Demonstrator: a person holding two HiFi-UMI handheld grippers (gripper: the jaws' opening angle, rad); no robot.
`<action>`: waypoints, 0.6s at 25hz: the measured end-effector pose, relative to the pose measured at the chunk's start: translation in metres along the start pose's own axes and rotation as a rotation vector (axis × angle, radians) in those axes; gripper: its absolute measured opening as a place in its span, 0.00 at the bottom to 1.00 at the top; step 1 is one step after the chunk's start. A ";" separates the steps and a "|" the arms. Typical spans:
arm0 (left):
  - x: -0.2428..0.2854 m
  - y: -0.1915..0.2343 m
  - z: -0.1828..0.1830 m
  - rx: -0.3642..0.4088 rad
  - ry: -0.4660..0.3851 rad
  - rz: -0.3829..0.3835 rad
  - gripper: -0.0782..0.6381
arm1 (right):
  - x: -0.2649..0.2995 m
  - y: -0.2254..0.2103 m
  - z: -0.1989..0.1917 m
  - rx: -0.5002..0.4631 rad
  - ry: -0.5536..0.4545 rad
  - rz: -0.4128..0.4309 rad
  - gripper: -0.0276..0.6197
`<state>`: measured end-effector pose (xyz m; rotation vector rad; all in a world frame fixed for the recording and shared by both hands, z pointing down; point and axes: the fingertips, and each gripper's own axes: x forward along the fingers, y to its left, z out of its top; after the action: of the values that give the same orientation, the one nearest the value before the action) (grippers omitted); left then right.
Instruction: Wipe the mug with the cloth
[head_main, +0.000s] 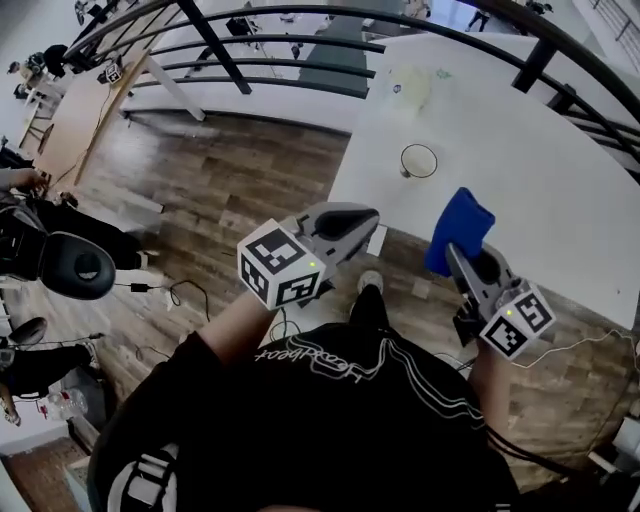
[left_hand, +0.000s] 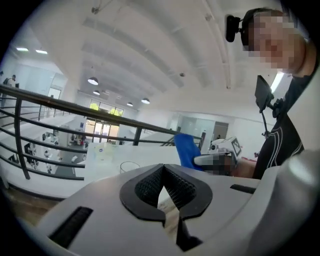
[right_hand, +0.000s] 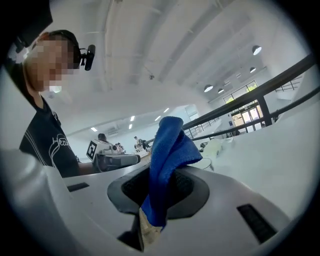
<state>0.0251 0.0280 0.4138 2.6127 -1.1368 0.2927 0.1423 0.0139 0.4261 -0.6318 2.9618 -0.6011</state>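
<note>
The left gripper (head_main: 362, 218) has its jaws closed together with nothing between them (left_hand: 162, 176). The right gripper (head_main: 462, 256) is clamped on a blue cloth (head_main: 460, 228), which stands up in a folded bunch from between its pads (right_hand: 165, 150). Both forearms reach forward from the person's chest, and the grippers are held side by side, apart, pointing towards the white table (head_main: 530, 180). The left one hangs over the wooden floor (head_main: 250, 180) near the table's corner; the right one is at the table's near edge. The mug (head_main: 419, 160) stands upright on the table, well beyond both grippers and untouched.
</note>
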 end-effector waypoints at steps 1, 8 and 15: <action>-0.012 -0.018 -0.008 0.018 -0.007 -0.001 0.12 | -0.012 0.020 -0.013 0.003 -0.011 0.010 0.14; -0.084 -0.112 -0.028 0.080 -0.043 -0.075 0.12 | -0.053 0.133 -0.057 0.027 -0.008 0.017 0.14; -0.119 -0.153 -0.018 0.125 -0.077 -0.122 0.12 | -0.060 0.183 -0.059 0.006 0.011 0.012 0.14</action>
<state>0.0564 0.2150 0.3703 2.8116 -1.0069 0.2465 0.1197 0.2139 0.4086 -0.6121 2.9703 -0.6135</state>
